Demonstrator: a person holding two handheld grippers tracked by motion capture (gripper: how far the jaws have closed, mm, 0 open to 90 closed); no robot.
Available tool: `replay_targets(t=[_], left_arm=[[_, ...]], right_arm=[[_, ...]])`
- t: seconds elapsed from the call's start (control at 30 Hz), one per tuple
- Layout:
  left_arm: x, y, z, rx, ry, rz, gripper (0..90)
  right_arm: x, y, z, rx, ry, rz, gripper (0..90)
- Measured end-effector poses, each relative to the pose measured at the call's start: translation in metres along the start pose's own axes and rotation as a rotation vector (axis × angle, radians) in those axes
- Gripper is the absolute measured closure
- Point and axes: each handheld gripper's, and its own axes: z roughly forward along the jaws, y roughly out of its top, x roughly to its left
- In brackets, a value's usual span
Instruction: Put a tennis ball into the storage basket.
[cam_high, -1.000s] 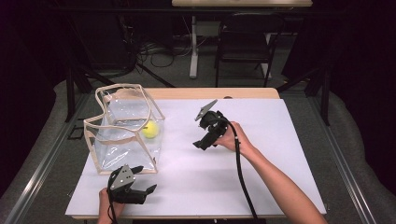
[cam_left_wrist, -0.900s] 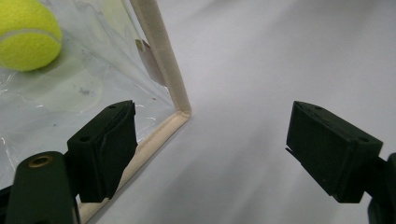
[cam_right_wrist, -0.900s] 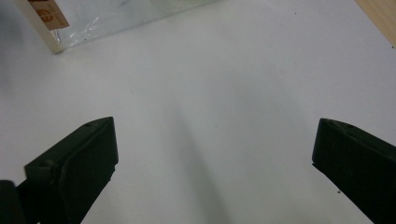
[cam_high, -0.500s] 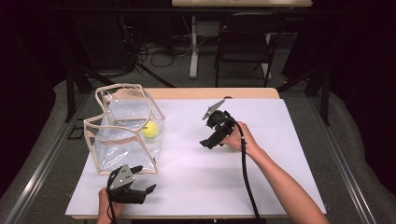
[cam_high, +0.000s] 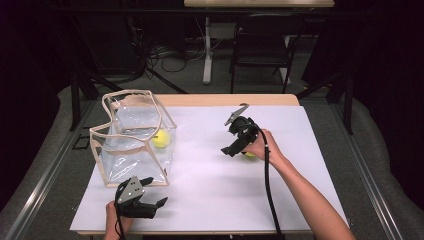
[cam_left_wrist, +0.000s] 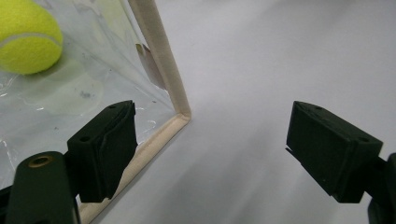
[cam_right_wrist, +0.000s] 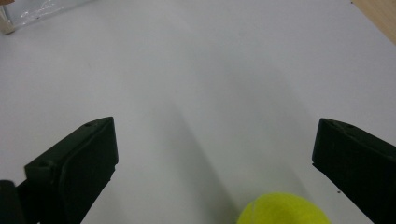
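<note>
The right claw (cam_right_wrist: 215, 163) gapes wide, gripping nothing, a tennis ball (cam_right_wrist: 282, 210) low between its jaws. The left claw (cam_left_wrist: 210, 149) is equally spread and empty, beside the clear bag's corner (cam_left_wrist: 180, 114).

Right gripper (cam_right_wrist: 215, 177): jaws spread wide over white table surface (cam_right_wrist: 196, 79). Yellow-green tennis ball (cam_right_wrist: 282, 210) at bottom edge, between the jaws, partly cut off. Clear bag corner (cam_right_wrist: 28, 11) top left. Wood edge (cam_right_wrist: 378, 16) top right.
</note>
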Motion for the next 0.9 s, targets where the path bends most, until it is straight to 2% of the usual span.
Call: replay_targets(t=[0.9], left_arm=[[0.000,0.000,0.002,0.006,-0.003,0.001,16.2]], right_arm=[[-0.030,-0.032,0.000,0.060,-0.047,0.068,0.0]])
